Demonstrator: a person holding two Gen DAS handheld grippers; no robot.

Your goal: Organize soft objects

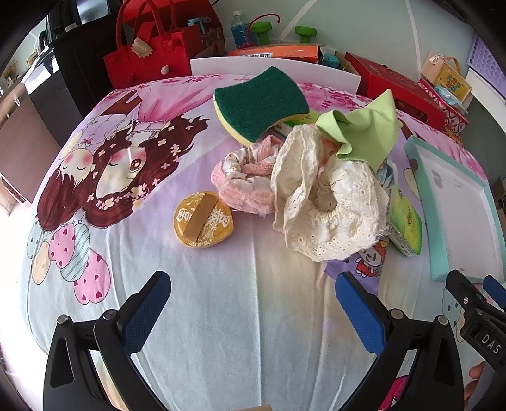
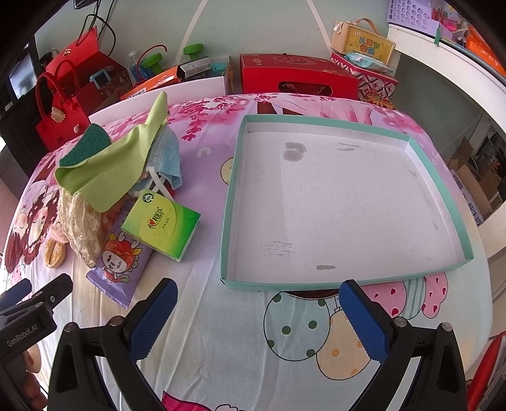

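Note:
A pile of soft things lies on the cartoon-print cloth: a green-and-yellow sponge (image 1: 261,102), a light green cloth (image 1: 363,132), a cream lace piece (image 1: 329,202), a pink scrunchie (image 1: 246,180), a round yellow puff (image 1: 202,219), a green tissue pack (image 2: 161,223), a purple wipes pack (image 2: 121,268) and a blue face mask (image 2: 166,156). An empty teal-rimmed tray (image 2: 231,202) lies to the right of the pile. My left gripper (image 1: 253,300) is open and empty, short of the pile. My right gripper (image 2: 257,303) is open and empty at the tray's near edge.
Behind the table stand a red felt bag (image 1: 142,60), red gift boxes (image 2: 297,77), green dumbbells (image 1: 305,33), a water bottle (image 1: 238,28) and a wooden case (image 2: 362,42). A white shelf (image 2: 442,53) runs along the right.

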